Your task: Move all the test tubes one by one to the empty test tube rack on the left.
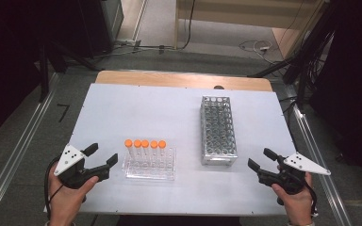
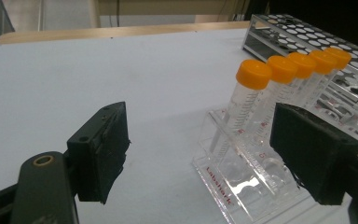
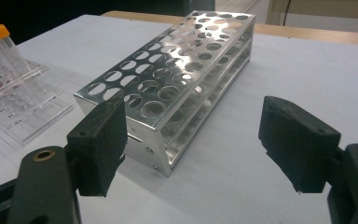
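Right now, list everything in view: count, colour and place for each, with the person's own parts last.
tubes: five, clear with orange caps, upright in a row in the clear rack
clear rack: one, see-through plastic, near edge of the table, left of centre
metal rack: one, silver, its holes bare, right of centre, lengthwise away from the person
table: one, white top with a wooden far edge
cables: several, dark and white, on the floor beyond the table
left tool: one, black with a grey plate, jaws open, left of the clear rack
right tool: one, black with a grey plate, jaws open, right of the metal rack
hands: two, at the near edge
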### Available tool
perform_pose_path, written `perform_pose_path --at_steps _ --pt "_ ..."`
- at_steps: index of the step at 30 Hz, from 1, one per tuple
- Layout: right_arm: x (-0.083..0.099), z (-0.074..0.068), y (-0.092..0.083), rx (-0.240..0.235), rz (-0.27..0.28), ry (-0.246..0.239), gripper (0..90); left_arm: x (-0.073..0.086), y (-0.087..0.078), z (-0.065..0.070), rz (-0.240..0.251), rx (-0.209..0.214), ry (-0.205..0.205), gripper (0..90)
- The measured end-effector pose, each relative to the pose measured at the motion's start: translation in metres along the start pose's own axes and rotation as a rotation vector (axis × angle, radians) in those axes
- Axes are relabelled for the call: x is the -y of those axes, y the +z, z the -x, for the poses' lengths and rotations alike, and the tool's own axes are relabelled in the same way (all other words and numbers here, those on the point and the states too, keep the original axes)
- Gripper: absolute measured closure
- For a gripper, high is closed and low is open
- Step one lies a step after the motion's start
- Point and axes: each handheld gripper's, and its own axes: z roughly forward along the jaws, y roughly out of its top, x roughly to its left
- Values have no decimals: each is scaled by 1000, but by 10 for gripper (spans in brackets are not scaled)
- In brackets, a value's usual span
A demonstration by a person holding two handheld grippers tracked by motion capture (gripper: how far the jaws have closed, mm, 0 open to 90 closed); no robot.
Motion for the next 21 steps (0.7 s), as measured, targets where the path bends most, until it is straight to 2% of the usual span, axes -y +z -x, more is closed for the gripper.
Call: perform_pose_path --at_steps 7,15,21 --pt "5 4 -1 25 -11 -3 214 4 1 -3 -11 -21 12 194" --pt "12 16 -4 74 -28 8 209 9 3 -8 -25 -39 0 193" --pt "18 23 -7 112 -39 17 207 13 6 -12 -54 -51 -8 178"
